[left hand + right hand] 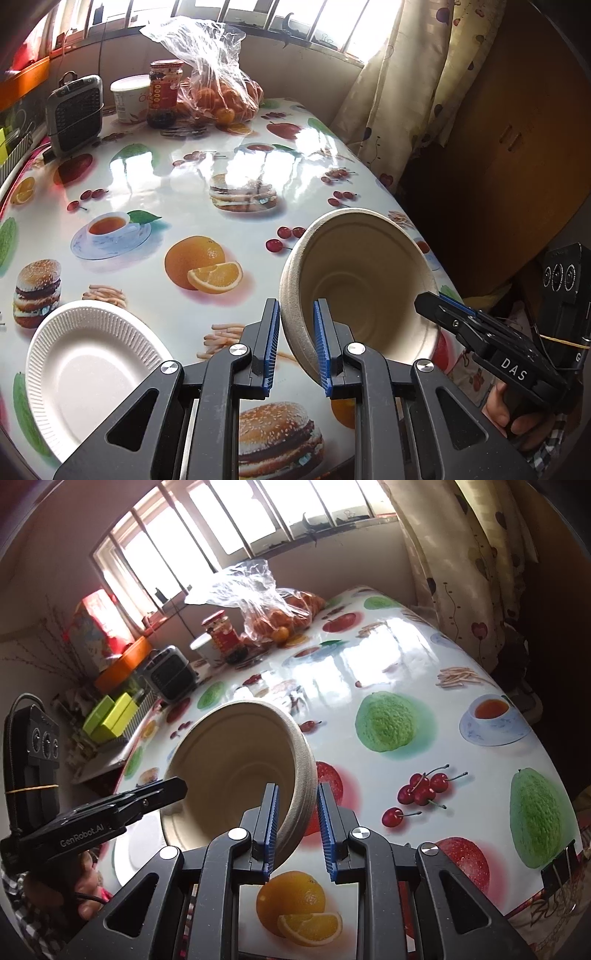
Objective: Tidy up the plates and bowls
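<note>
Bowl point(364, 280) tilted, hollow bare, both grippers clamping rim

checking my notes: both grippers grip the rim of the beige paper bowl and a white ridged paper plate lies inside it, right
Not quite. Both grippers, left and right, do grip the beige paper bowl, but the white ridged paper plate lies on the table beside it, as the left wrist view shows.

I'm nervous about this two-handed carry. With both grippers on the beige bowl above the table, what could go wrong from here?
1. The bowl is tilted and held only at opposite rim edges by the left gripper and the right gripper; if the hands drift apart or twist, it may slip or deform.
2. The white paper plate overhangs the table edge, so a careless bump could knock it off.
</note>
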